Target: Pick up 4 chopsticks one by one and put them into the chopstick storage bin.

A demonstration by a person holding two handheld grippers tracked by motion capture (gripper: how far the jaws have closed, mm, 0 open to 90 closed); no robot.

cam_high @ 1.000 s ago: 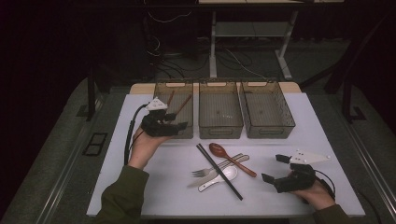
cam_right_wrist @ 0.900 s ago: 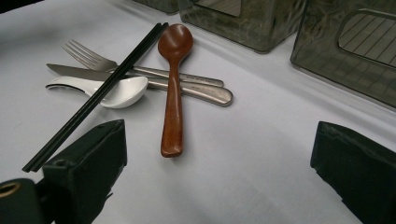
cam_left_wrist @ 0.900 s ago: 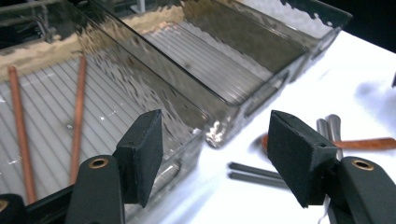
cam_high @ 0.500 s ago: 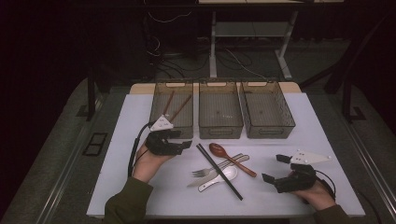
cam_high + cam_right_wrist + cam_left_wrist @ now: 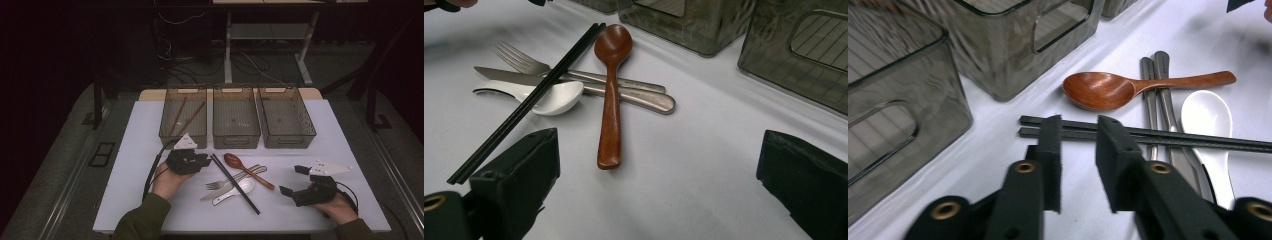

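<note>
A pair of black chopsticks (image 5: 235,183) lies slantwise over a fork (image 5: 225,181), a knife and a white spoon (image 5: 237,190) on the white table; a wooden spoon (image 5: 247,169) lies beside them. My left gripper (image 5: 206,160) is low at the chopsticks' far end. In the left gripper view its jaws (image 5: 1078,145) have just been closing to a narrow gap. Nothing is between the pads, and the chopsticks (image 5: 1173,139) run crosswise just past their tips. My right gripper (image 5: 292,180) rests at the near right, wide open (image 5: 659,160), facing the wooden spoon (image 5: 611,100).
Three clear bins stand in a row at the back: the left bin (image 5: 184,135) holds two brown chopsticks (image 5: 182,116), the middle bin (image 5: 236,137) and right bin (image 5: 287,137) look bare. The table's near edge is close to both hands.
My left gripper has come down and toward the near side, from in front of the left bin to the black chopsticks' far end, and its jaws have narrowed. The right gripper has stayed put.
</note>
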